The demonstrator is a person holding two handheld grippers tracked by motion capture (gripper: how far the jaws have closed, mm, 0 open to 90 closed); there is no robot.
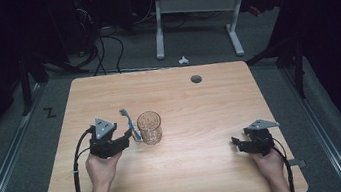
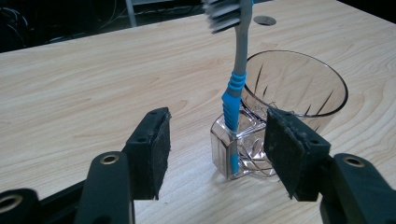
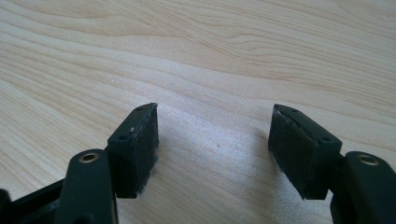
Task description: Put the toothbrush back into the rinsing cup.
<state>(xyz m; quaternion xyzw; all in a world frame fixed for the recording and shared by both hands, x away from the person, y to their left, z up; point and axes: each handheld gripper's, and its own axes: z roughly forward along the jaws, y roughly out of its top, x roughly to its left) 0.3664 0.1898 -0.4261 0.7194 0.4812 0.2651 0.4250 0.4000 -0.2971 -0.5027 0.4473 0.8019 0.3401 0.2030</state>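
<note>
So here's where we're at. We've got a clear glass mug point(image 1: 150, 127) standing upright a bit left of the middle of the wooden surface point(image 1: 201, 117), and a toothbrush point(image 1: 130, 124) with a grey neck and a blue grip is propped up against it. In the left gripper view the toothbrush point(image 2: 236, 79) stands nearly upright with its bristle head at the top, and its blue lower end sits down inside the loop of the mug's handle point(image 2: 233, 149), on the side of the mug point(image 2: 299, 88) that faces us.

Our left gripper point(image 1: 122, 136) is right there beside the mug's handle side, held in the left hand point(image 1: 102, 167). Its jaws are spread wide, one pad to each side of the handle and toothbrush, and neither pad is touching anything as far as we can see; there's a clear gap of bare wood next to the left pad point(image 2: 156, 149). So nothing is being gripped on that side.

Our right gripper point(image 1: 237, 143) is well apart from all that, over near the right front part of the surface, held in the right hand point(image 1: 269, 163). Its own view shows both jaws parted with just plain wood grain point(image 3: 215, 93) between them, so that one's open too and holding nothing.
</note>
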